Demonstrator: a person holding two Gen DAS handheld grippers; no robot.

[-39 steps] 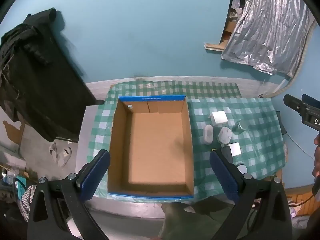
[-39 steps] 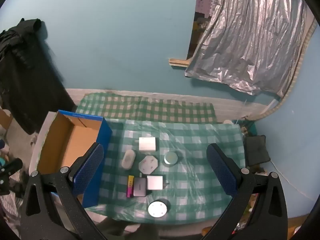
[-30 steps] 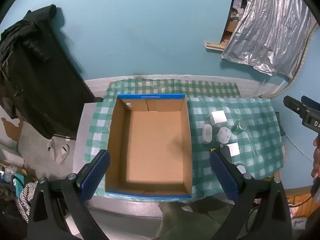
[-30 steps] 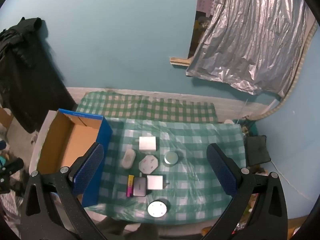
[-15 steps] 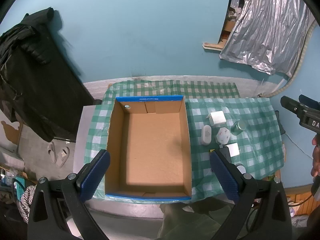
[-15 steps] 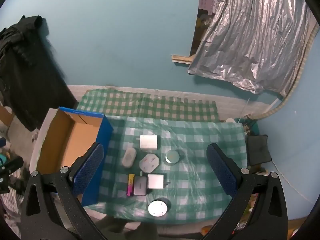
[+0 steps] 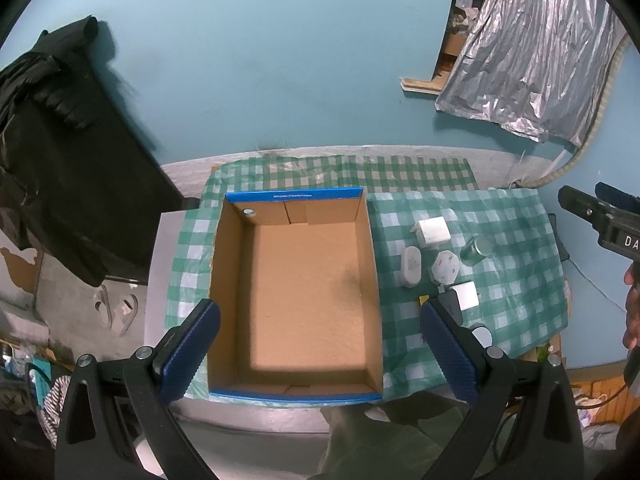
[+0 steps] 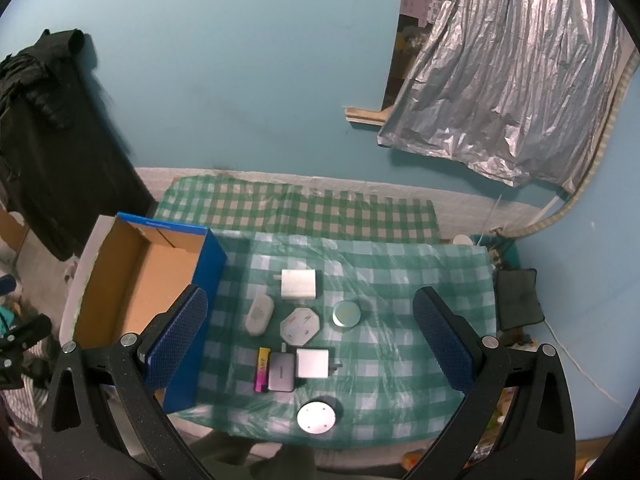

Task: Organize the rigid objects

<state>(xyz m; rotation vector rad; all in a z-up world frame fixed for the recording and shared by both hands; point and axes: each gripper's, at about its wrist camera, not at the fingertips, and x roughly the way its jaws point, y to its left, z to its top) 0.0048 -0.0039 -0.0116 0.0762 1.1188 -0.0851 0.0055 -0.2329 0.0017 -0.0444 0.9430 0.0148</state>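
An empty blue-edged cardboard box (image 7: 294, 200) (image 8: 208, 268) sits on the left of a green checked table. Several small rigid objects lie to its right: a white charger (image 8: 298, 284), a grey oval case (image 8: 260, 315), a hexagonal adapter (image 8: 301, 325), a round metal tin (image 8: 346, 313), a second white charger (image 8: 313, 363), a grey block (image 8: 281, 372), a yellow-pink lighter (image 8: 262, 370) and a white disc (image 8: 317, 417). My left gripper (image 7: 318, 352) is open and empty, high above the box. My right gripper (image 8: 308, 340) is open and empty, high above the objects.
The green checked cloth (image 8: 400, 280) covers the table up to a teal wall. A black garment (image 7: 52, 152) hangs at the left. Silver foil sheeting (image 8: 508, 80) hangs at the back right. A dark pad (image 8: 518, 300) lies off the table's right edge.
Both grippers have drifted slightly; the views shift a little. Nothing on the table has moved, and both stay open.
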